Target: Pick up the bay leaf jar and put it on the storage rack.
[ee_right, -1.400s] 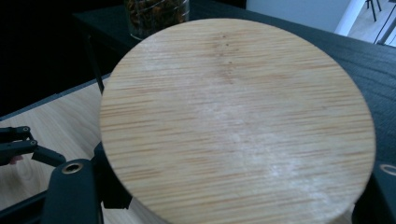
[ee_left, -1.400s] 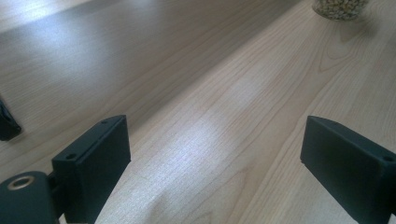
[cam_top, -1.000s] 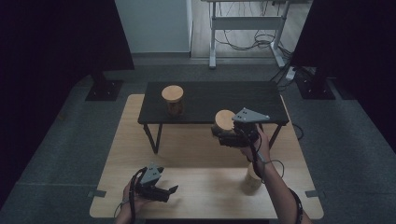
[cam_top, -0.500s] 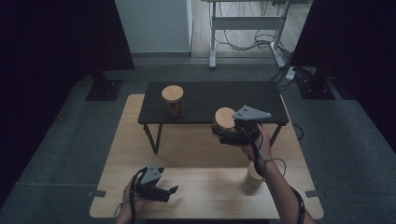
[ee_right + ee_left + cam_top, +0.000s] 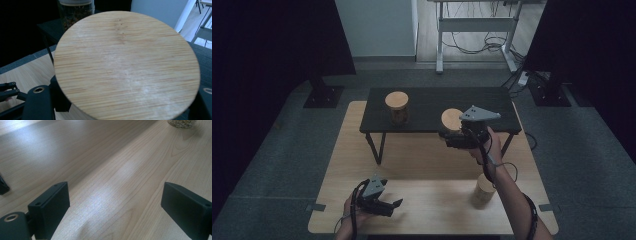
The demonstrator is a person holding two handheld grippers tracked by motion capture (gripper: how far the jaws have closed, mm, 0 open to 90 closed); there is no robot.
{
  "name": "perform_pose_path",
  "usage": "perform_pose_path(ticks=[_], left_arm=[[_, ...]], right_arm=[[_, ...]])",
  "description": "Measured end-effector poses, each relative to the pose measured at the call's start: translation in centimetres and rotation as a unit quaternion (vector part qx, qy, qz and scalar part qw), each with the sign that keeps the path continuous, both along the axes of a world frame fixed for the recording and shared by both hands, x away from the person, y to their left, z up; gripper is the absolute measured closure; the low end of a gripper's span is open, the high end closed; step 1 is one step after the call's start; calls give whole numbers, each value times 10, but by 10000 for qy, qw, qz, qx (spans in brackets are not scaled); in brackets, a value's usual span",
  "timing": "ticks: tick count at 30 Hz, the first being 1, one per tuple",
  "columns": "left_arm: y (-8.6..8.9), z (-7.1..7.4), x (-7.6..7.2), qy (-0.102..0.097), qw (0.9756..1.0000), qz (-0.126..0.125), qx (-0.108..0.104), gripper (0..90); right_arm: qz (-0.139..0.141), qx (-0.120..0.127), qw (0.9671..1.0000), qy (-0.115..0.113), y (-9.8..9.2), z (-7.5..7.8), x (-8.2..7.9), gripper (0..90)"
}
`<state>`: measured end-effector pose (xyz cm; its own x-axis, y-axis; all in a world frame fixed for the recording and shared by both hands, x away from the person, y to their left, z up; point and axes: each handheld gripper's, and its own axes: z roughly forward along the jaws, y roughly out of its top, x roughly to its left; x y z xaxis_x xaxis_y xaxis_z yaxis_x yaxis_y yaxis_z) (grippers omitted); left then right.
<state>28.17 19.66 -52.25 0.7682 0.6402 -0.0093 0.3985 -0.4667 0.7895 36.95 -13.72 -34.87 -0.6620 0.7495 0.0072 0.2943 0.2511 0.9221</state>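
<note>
Between the right gripper's (image 5: 455, 134) jaws: a bamboo-lidded jar (image 5: 452, 120), clamped by its body, held at the near edge of the black shelf (image 5: 432, 102), probably for setting down beside the other jar (image 5: 396, 106). Left gripper (image 5: 387, 207) idle, jaws wide, low over the table (image 5: 422, 165).

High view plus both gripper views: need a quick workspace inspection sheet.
Surface: light wooden table carrying a low black bench.
Job's things: bamboo-lidded jar gripped at the bench's front edge; second lidded jar stands on the bench; third jar on the table by the right forearm.
Clutter: nothing seen.
Grippers: right hand-held gripper shut on the jar; left hand-held gripper open, low over bare wood.
Cables: gripper cable along right wrist; floor cables behind.
Surroundings: dark screens, desk frame, grey carpet.
</note>
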Motion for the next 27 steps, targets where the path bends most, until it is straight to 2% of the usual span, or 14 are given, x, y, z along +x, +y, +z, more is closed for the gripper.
perform_pose_path(ticks=[9,25,27], left_arm=[[1,0,1,7,10000,23,-10,81],[3,-2,2,36,10000,53,-7,81],[3,-2,2,36,10000,51,-12,82]], right_arm=[[-39,19,10000,-45,2,2,11,251],[-11,-125,9997,-217,6,6,34,251],[-16,-51,9997,-232,4,7,37,251]])
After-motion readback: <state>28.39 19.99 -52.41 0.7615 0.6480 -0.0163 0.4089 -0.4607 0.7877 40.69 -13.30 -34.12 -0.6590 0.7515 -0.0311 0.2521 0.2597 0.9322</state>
